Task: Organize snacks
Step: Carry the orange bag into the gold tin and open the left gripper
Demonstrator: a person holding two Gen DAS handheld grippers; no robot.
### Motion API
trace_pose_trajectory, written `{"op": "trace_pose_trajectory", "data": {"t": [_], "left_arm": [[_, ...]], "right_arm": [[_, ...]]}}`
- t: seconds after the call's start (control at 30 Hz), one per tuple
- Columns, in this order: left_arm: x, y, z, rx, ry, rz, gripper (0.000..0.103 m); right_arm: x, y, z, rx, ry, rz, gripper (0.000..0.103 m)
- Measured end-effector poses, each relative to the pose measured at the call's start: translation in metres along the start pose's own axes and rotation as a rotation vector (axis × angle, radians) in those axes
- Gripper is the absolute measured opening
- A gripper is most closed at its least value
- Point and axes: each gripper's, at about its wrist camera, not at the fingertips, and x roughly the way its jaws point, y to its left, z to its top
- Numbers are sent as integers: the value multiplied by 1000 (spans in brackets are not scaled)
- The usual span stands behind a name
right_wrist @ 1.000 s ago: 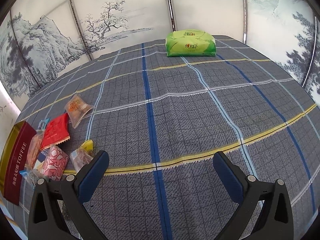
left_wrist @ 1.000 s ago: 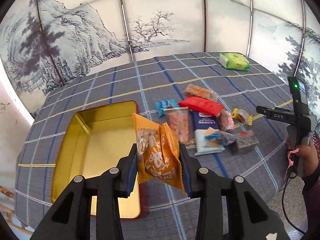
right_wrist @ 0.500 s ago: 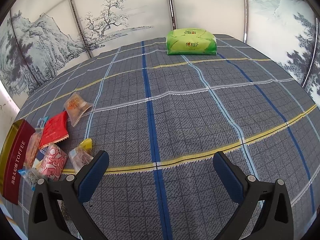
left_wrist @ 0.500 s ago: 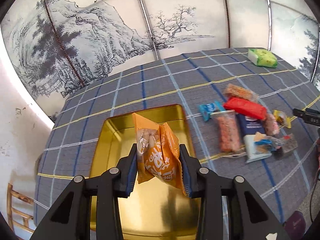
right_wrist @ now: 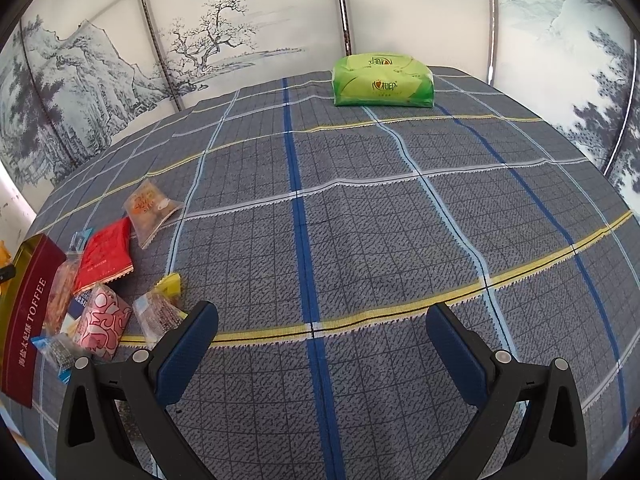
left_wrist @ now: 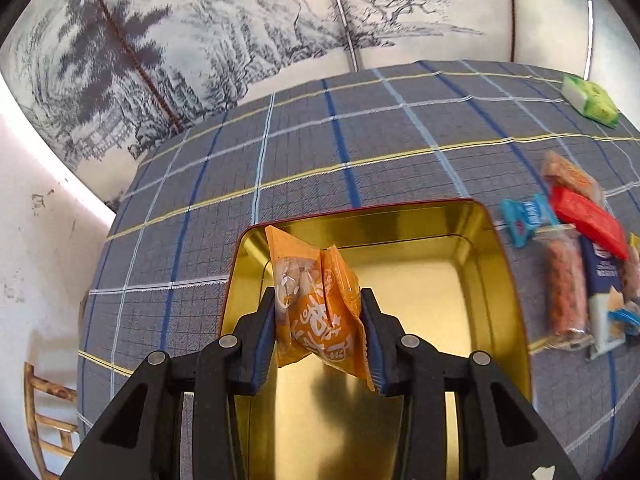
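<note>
My left gripper [left_wrist: 319, 340] is shut on an orange snack packet [left_wrist: 308, 280], pinching it by both sides. The packet hangs just above the open gold tin [left_wrist: 424, 300], toward its left half. To the tin's right, several loose snack packets [left_wrist: 568, 280] lie in a heap on the plaid cloth. In the right wrist view the same heap of snacks [right_wrist: 104, 272] sits at the far left beside the tin's red "TOFFEE" side [right_wrist: 28, 300]. My right gripper [right_wrist: 320, 332] stands open over bare cloth with nothing between its fingers.
A green tissue pack [right_wrist: 382, 80] lies at the far edge of the table, also in the left wrist view as a tissue pack [left_wrist: 592, 100] at far right. A painted screen backs the table. A wooden chair [left_wrist: 44, 412] stands below the table's left edge.
My left gripper has carried the orange packet leftward and lower, from beside the snack heap to over the gold tin. The right gripper has stayed put and open.
</note>
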Motion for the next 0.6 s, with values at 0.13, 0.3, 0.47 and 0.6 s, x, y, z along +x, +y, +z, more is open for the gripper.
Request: {"op": "trace_pose_trajectory", "data": {"t": [0.13,0.3,0.47,0.6], "left_arm": [[17,6,7,-3,23,28,39],[31,14,14,-22,30,65,44],[25,20,12,-65,4,34,52],[-9,23,1,-111,-114,16,64]], "right_arm": [[1,1,-1,-3,6,-5,103],[2,1,1,-6,12,-9,103],[1,0,2,0,2,-3,103],[-23,1,-2,-19,-110,123,101]]}}
